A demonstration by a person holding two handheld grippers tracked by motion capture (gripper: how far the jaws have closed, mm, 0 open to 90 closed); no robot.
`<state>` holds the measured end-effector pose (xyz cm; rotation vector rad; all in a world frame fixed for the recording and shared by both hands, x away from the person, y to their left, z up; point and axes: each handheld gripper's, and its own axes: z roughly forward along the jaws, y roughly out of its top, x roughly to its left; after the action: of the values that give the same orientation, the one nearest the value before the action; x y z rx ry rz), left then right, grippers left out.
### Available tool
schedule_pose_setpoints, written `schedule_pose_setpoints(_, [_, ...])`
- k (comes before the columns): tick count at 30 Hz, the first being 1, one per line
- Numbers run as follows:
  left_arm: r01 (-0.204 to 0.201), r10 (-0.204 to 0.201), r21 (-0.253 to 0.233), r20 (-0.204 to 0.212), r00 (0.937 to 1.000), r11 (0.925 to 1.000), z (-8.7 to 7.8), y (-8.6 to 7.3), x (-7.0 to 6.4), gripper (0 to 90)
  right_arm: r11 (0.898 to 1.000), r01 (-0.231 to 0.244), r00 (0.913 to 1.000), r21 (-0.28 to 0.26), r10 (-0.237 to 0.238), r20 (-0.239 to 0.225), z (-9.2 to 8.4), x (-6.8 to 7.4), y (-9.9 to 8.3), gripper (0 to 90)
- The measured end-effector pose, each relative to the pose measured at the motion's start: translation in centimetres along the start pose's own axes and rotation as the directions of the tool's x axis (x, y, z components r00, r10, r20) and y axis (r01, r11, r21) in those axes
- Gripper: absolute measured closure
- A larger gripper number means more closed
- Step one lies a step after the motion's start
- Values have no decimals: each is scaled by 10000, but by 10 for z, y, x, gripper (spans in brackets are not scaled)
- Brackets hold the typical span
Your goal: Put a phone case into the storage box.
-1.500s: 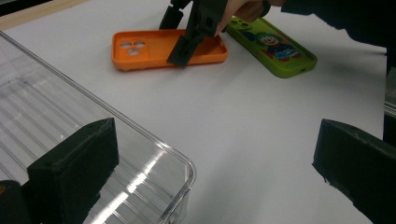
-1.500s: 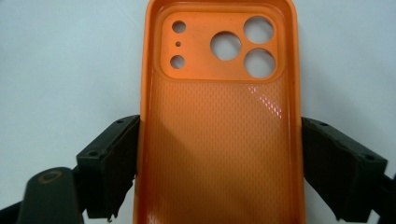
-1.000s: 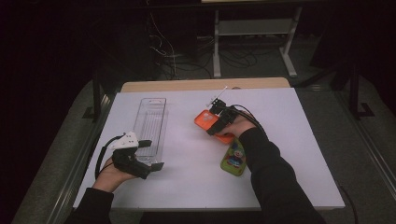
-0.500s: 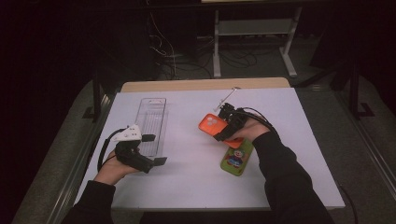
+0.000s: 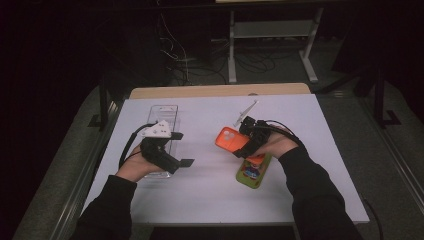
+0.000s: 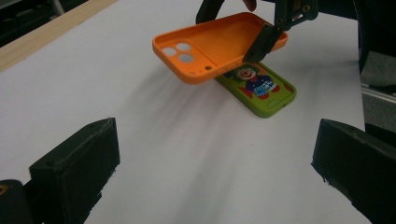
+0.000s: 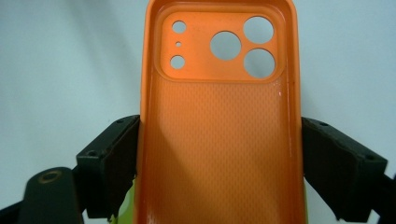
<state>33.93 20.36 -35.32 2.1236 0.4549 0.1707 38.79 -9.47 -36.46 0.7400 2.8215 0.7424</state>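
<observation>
The right gripper has the orange phone case clamped across its width, one jaw on each long side, and the case rides clear of the white table, hollow side up, camera holes pointing away from the hand. In the right gripper view the orange phone case sits square between the jaws. Good grip, and worth keeping that way: the walls are soft, so squeezing harder would probably bow them.

Just beneath the lifted end lies a green phone case with a clown print, flat on the table, toward the right half and nearer the front edge. The carry wants height over that one, so the trailing corner doesn't drag it along.

The left gripper hovers with jaws spread and nothing between them, above the clear plastic tray near the left edge. From the left gripper view its jaws face the orange phone case, so a handover looks likely: bring the free, camera-hole end level, and let the left grip before the right releases.
</observation>
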Motion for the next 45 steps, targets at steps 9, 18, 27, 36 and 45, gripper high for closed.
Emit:
schedule_pose_setpoints(9, [-939, 902, 593, 634, 9939, 9938, 24, 19, -4, 0, 9967, 779, 9965, 224, -772, -306, 1, 13, -11, 150])
schedule_pose_setpoints(18, [-1431, 1277, 969, 1500, 9804, 9850, 45, 23, -12, 0, 9830, 1819, 9794, 238, -1790, -935, 3, 25, -17, 149])
schedule_pose_setpoints(27, [-2003, 1665, 1388, 2229, 9605, 9699, 62, 31, -14, 0, 9674, 2529, 9571, 103, -2486, -1488, 7, 35, -18, 149])
schedule_pose_setpoints(36, [-2794, 2170, 1836, 3000, 9289, 9425, 82, 35, -21, 0, 9576, 2876, 9406, -173, -2858, -1834, 5, 44, -15, 149])
schedule_pose_setpoints(45, [-3085, 2237, 2308, 3308, 9168, 9228, 96, 31, -25, 0, 9482, 3143, 9283, -465, -3172, -1939, 1, 48, -13, 149])
